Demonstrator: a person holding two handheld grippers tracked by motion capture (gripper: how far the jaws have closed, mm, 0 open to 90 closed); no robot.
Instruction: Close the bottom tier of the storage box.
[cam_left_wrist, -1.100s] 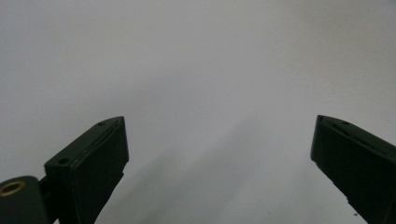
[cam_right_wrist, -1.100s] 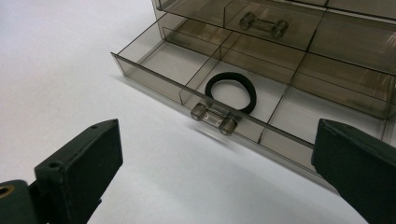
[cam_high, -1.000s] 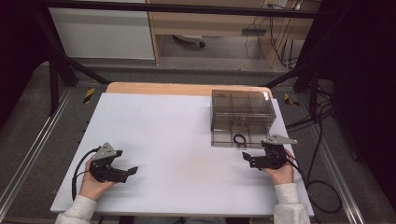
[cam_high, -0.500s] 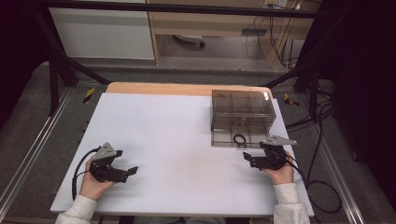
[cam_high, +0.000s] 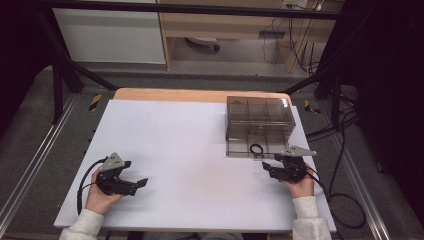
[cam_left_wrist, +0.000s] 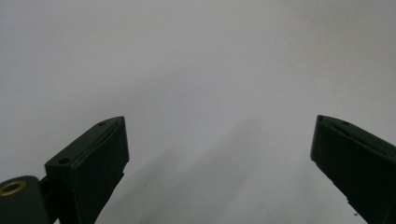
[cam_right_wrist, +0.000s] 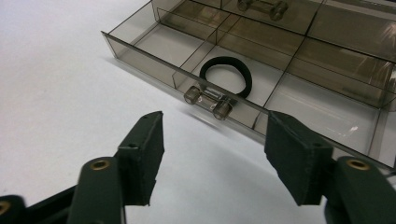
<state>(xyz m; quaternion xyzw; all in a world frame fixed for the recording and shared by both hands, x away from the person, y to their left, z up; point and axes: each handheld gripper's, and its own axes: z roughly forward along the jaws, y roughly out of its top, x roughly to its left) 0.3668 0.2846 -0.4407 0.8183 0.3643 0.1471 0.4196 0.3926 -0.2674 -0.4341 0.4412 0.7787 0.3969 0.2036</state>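
The drawer (cam_right_wrist: 261, 70) stands pulled out of its box (cam_high: 260, 116) at the worktop's (cam_high: 190, 145) far right, its clear handle (cam_right_wrist: 208, 101) just ahead of the right hand-held gripper (cam_right_wrist: 212, 156), long axis running across the gap. Those jaws have just been closing, half-wide now, nothing between them. The left hand-held gripper (cam_high: 131, 175), wide and empty, lies well apart

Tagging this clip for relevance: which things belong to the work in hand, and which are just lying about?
In the job:
- right tool, jaws apart with nothing between them, just been closing
- drawer handle
- pulled-out drawer of the clear organizer box
- black hair tie in the drawer

Lying about:
- left tool, open over bare white table
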